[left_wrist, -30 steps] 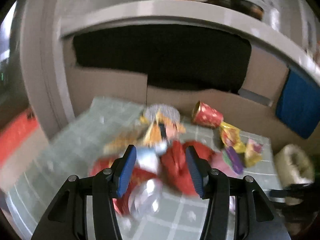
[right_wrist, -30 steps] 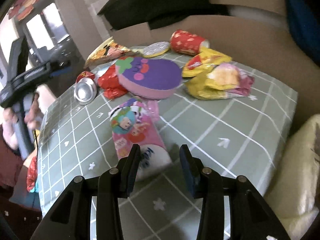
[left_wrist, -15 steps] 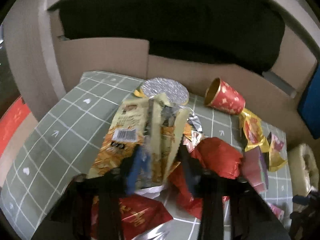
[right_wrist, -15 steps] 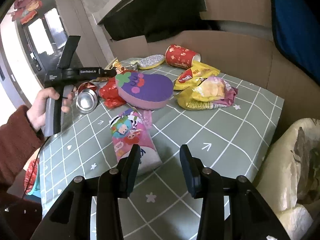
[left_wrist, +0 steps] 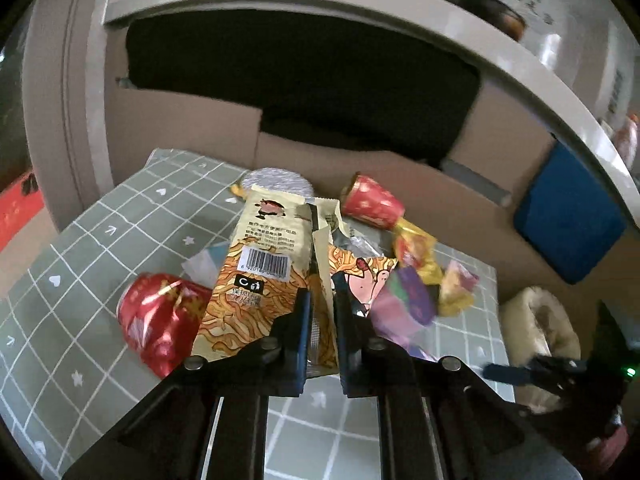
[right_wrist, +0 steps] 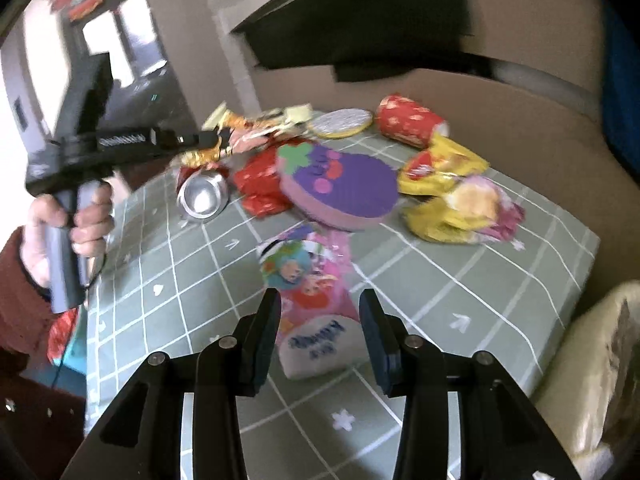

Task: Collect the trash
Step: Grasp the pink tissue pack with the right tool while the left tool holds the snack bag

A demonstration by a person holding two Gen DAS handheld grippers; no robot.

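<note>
Trash: my left claw (left_wrist: 320, 316) is now clamped on the noodle wrapper (left_wrist: 260, 272), lifted off the worktop (left_wrist: 80, 280); half a second ago it was still closing. One piece secured. My right claw (right_wrist: 318, 320) stays apart over the pink packet (right_wrist: 308, 308) at 12 o'clock.

A yellow noodle wrapper (left_wrist: 256, 276) with a barcode stands up in the middle of the left wrist view, torn open at the top. A crushed red can (left_wrist: 160, 316) lies at its left. A red paper cup (left_wrist: 372, 204) lies on its side above right. In the right wrist view, a pink cartoon packet (right_wrist: 316, 308) lies flat at the bottom middle. A purple eggplant-shaped pad (right_wrist: 340, 184) sits above it, with yellow wrappers (right_wrist: 448, 192) to the right.
</note>
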